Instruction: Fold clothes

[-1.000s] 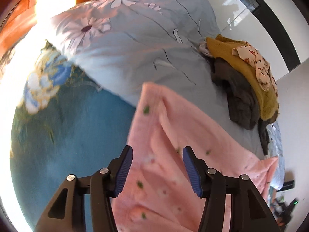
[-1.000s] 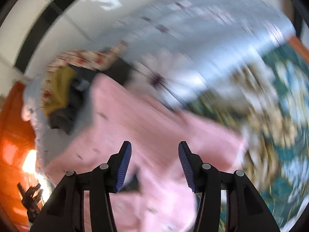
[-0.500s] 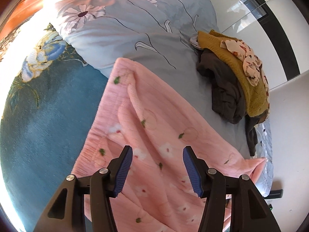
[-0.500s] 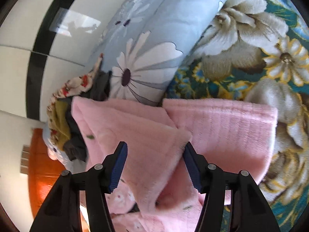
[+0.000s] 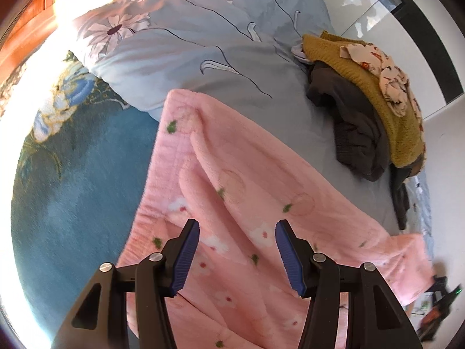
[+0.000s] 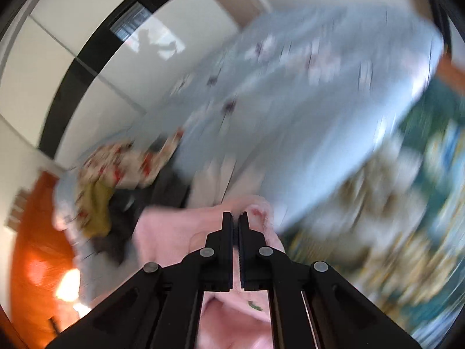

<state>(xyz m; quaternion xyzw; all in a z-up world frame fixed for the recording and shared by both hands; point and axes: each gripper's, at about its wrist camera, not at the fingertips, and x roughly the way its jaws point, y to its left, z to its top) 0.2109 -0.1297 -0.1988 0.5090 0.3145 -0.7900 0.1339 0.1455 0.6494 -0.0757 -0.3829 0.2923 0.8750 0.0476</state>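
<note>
The left tongs [image 5: 237,254] hang spread wide, gripping nothing, above the pink fleece garment with small flower print [image 5: 232,192], which lies across the near part of the bed. The right tongs [image 6: 239,218] are pinched together on a fold of that pink fleece (this view is badly blurred). A heap of mustard, brown and patterned clothes [image 5: 375,93] sits far right on the pale blue daisy-print duvet [image 5: 203,37].

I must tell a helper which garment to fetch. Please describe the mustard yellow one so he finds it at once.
On the bed, beyond the pink fleece garment, a heap of clothes lies near the white wall. The mustard knit sweater lies over a dark brown garment, under a small floral cloth; only it is yellow, ribbed knit.
</note>
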